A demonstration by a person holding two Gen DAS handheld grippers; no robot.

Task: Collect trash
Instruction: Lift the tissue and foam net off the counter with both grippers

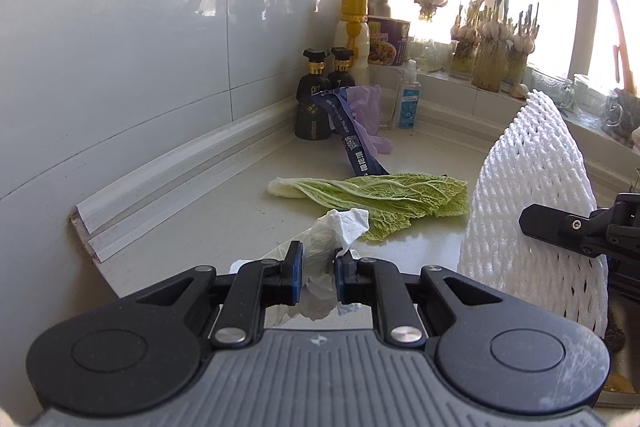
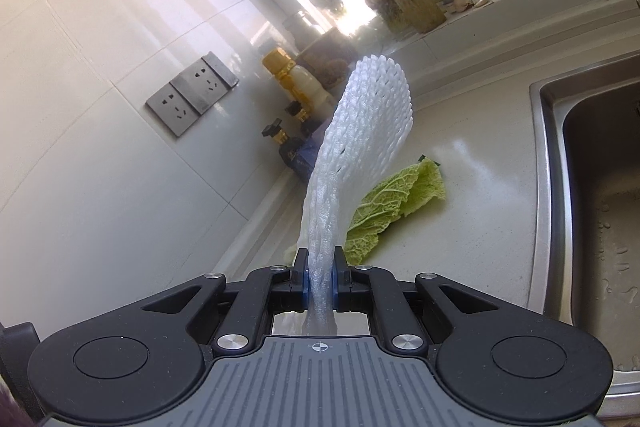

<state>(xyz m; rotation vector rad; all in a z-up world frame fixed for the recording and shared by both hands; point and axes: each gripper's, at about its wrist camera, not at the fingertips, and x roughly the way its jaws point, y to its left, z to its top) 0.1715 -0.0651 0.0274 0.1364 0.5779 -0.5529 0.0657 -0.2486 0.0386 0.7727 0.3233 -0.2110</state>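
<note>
The left tongs (image 1: pixel 318 267) are closed on a crumpled white tissue (image 1: pixel 332 239), held above the surface (image 1: pixel 224 223). The right tongs (image 2: pixel 320 269) are clamped on one end of a white foam net (image 2: pixel 360 131), which stands up from them in the air. A cabbage leaf (image 1: pixel 380 197) lies flat on the surface, between the tissue and a blue wrapper (image 1: pixel 352 143) that leans by dark bottles (image 1: pixel 314 107) at the wall. A sink (image 2: pixel 592 187) is to the right.
</note>
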